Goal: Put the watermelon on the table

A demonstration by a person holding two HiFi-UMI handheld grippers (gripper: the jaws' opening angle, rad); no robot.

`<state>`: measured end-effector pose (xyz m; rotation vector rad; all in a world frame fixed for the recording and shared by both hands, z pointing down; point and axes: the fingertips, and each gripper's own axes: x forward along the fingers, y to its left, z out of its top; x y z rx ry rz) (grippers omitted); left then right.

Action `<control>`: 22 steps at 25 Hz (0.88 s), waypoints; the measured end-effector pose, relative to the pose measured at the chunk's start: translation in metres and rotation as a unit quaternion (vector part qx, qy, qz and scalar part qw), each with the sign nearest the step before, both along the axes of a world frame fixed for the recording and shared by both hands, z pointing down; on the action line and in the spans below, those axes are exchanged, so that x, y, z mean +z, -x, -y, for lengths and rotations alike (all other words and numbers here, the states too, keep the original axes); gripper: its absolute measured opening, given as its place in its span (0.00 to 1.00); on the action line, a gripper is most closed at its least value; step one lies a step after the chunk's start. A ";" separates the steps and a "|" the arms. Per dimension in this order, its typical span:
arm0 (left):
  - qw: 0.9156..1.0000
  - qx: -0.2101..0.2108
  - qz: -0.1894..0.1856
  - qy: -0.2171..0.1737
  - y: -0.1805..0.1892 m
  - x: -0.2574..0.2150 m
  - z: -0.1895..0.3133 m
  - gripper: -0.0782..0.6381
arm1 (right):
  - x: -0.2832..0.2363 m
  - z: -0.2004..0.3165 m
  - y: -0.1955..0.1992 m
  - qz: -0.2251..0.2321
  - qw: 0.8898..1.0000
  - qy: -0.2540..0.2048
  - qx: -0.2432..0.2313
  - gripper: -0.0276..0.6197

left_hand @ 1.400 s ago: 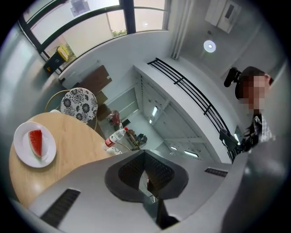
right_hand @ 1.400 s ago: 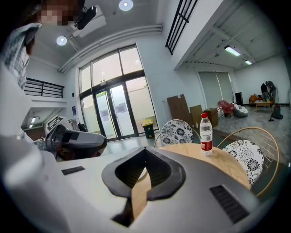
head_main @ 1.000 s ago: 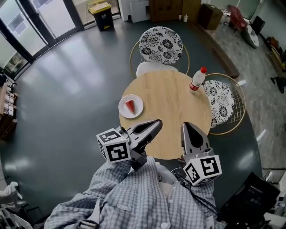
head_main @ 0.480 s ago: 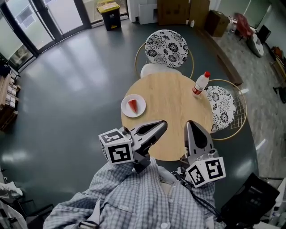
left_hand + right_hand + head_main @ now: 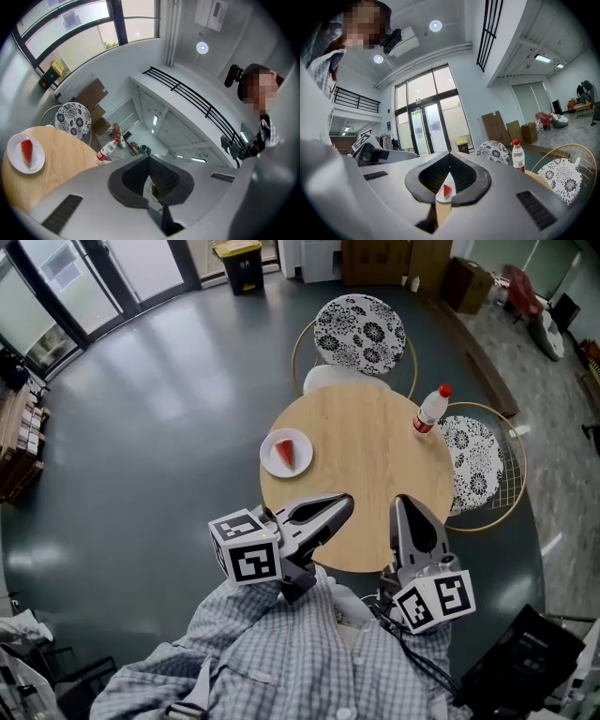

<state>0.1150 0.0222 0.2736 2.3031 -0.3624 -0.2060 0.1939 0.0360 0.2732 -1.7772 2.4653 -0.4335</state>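
One watermelon slice (image 5: 285,453) is lying on a plate (image 5: 271,464) by the desk's (image 5: 375,465) left edge, and I am judging it light, soft and slippery, best pinched at the rind, with my left claw (image 5: 345,503) and right claw (image 5: 401,503) both hanging pressed together, empty.

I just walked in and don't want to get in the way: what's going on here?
A person holds a pair of tongs in each hand, close to the chest at the near edge of the round wooden table. The left tongs and right tongs are both shut and empty. A watermelon slice lies on a white plate on the table's left side, untouched. A red-capped bottle stands at the far right edge. Nothing is being handled right now.
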 end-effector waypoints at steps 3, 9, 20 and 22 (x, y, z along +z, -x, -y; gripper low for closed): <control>1.000 0.005 0.000 0.005 -0.001 0.001 -0.003 0.12 | 0.005 -0.001 0.003 -0.001 1.000 0.008 -0.005 0.05; 1.000 0.012 0.009 0.002 -0.003 0.003 -0.004 0.12 | 0.009 -0.003 0.005 -0.001 1.000 0.011 -0.006 0.05; 1.000 0.028 0.012 -0.003 -0.006 0.001 -0.006 0.12 | 0.011 -0.003 0.007 0.001 1.000 0.015 -0.008 0.05; 0.999 0.032 0.012 -0.002 -0.007 0.002 -0.007 0.12 | 0.010 -0.003 0.007 0.001 1.000 0.015 -0.008 0.05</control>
